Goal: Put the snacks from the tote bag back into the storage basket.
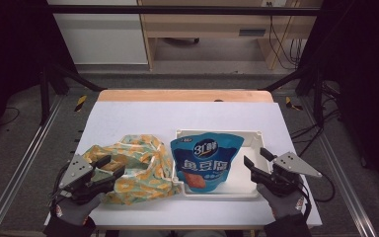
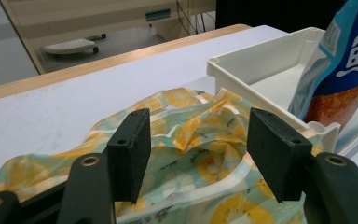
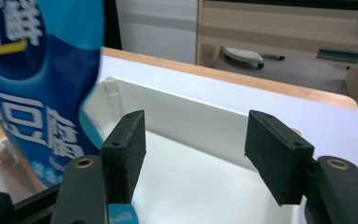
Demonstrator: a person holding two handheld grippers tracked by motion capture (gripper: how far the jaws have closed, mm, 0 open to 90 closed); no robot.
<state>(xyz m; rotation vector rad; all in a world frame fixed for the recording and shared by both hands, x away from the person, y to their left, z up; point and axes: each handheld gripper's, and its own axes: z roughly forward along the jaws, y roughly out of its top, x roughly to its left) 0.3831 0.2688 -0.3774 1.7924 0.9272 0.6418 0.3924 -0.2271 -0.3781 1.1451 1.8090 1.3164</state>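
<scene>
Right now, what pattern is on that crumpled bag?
Orange citrus slices on pale green bag, best in the left gripper view.

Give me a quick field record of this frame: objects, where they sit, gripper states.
surface: white table
tray: white tray, right of centre
pouch: blue snack pouch in the tray, leaning over its left part
bag: yellow-patterned plastic bag, crumpled on the table, left of the tray
left gripper: open, over the bag, nothing gripped
right gripper: open, at the tray's right edge, nothing gripped
</scene>
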